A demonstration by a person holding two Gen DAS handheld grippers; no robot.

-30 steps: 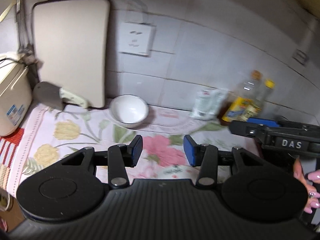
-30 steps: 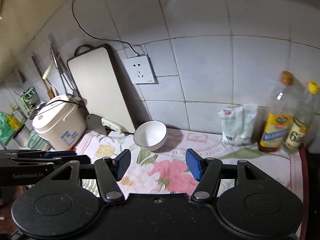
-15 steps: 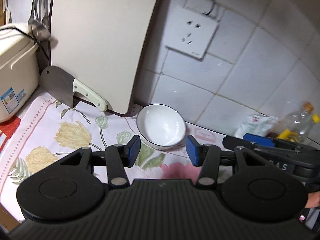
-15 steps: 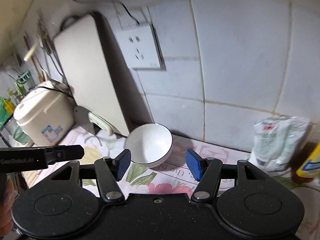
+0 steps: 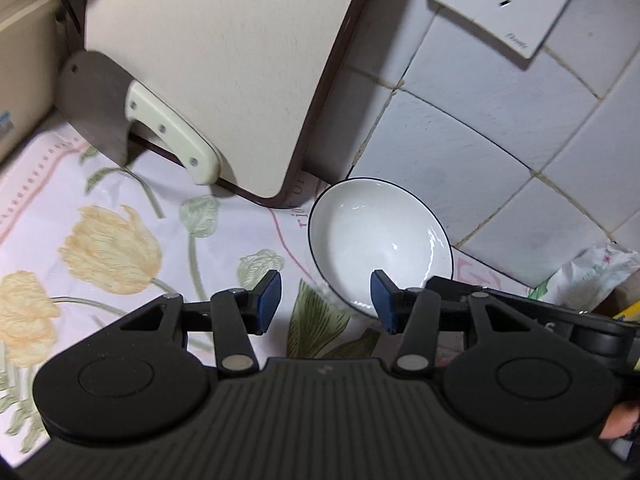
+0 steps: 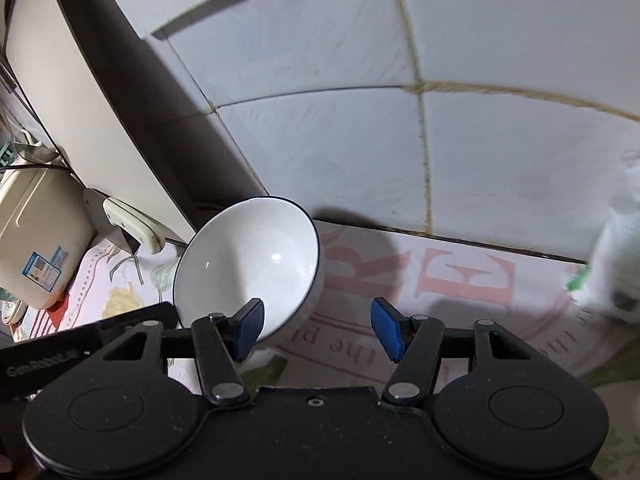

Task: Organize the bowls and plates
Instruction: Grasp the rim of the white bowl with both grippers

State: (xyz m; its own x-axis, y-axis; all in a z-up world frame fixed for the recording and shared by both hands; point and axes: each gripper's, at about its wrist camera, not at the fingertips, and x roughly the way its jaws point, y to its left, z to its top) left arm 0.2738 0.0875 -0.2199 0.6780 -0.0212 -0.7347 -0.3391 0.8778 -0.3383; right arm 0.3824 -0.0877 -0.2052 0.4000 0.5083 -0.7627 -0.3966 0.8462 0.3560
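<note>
A white bowl (image 5: 380,240) with a thin dark rim stands on the floral cloth close to the tiled wall; it also shows in the right wrist view (image 6: 248,264). My left gripper (image 5: 325,304) hovers at the bowl's near-left rim, jaws closing, with the rim between the blue pads and neither pad pressing on it. My right gripper (image 6: 318,328) is open at the bowl's right side, its left pad over the inside and its right pad outside the wall. Each gripper's black body shows in the other's view, right (image 5: 520,312) and left (image 6: 80,344).
A pale cutting board (image 5: 224,64) leans on the wall left of the bowl, with a cleaver (image 5: 132,116) propped against it. A rice cooker (image 6: 36,236) stands further left. A wall socket (image 5: 504,4) is above, and a white bag (image 5: 596,272) lies to the right.
Both grippers have come down and forward toward the wall. The bowl, small and far a second ago, now sits right at the fingertips of both.
</note>
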